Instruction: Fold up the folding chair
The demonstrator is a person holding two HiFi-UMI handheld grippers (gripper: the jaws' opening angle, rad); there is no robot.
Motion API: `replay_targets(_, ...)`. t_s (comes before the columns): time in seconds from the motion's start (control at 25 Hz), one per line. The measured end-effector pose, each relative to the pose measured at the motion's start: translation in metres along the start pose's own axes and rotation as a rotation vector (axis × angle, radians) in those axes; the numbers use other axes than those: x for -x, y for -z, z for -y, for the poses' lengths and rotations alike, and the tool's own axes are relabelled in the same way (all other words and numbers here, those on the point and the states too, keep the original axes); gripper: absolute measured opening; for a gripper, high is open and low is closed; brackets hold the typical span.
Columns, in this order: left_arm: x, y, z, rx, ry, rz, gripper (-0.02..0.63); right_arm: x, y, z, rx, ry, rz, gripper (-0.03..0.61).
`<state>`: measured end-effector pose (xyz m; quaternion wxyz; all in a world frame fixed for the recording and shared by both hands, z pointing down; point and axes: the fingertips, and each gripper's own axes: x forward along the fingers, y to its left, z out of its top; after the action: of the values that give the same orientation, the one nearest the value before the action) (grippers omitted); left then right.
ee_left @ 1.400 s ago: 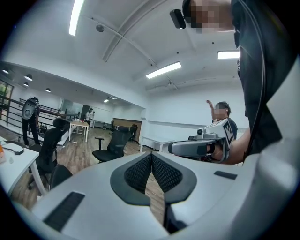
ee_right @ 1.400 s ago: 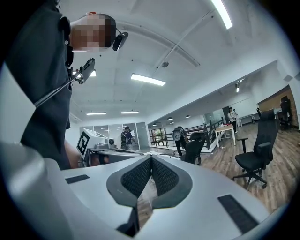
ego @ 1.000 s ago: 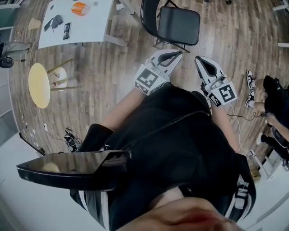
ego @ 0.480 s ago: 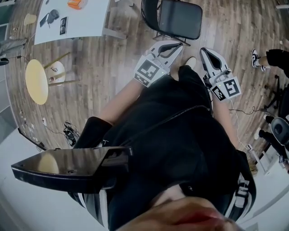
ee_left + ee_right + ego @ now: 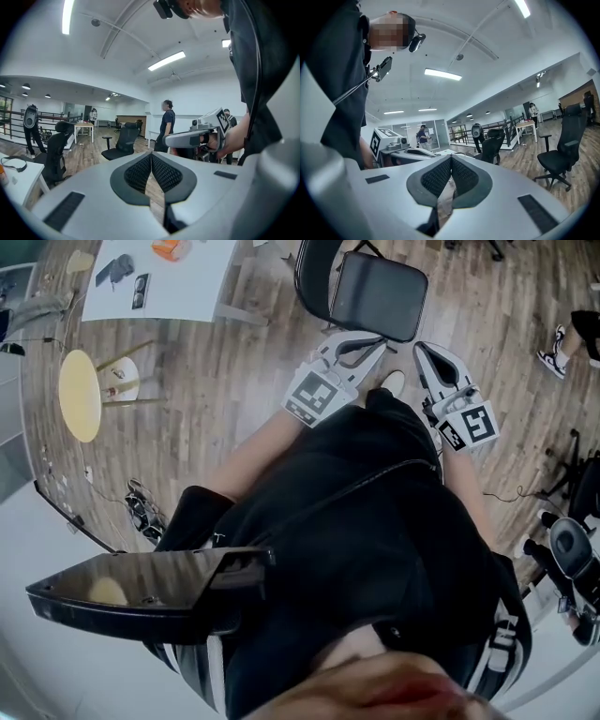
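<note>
My left gripper [image 5: 367,343] and right gripper [image 5: 422,354] both have their jaws pressed together on nothing. The folding chair [image 5: 380,296] stands unfolded on the wood floor [image 5: 234,381] at twelve o'clock, just beyond their tips. The left tip possibly reaches its seat edge.

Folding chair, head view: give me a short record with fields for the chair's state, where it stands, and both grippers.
chair: folding chair, black, not yet folded, seat down
place: on the wood floor, just ahead of the person
left gripper: shut, nothing between its jaws
right gripper: shut, nothing between its jaws
contact: neither gripper grips the chair
nearby: white table, round yellow stool
</note>
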<state>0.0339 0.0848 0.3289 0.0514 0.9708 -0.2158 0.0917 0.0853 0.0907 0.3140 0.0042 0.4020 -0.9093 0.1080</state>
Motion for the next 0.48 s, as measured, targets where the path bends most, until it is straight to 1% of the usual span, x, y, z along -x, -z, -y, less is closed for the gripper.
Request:
replay_targets(0.2,-0.048,-0.01,-0.006,-0.026,-0.008,-0.022,0.006,0.006,-0.004,0.043,-0.012,-0.035,0.003,0.011)
replay_targets(0.48,-0.098,-0.021,-0.01,0.012,-0.027,-0.053,0.006,0.016,-0.007,0.095,-0.015,-0.087,0.008,0.011)
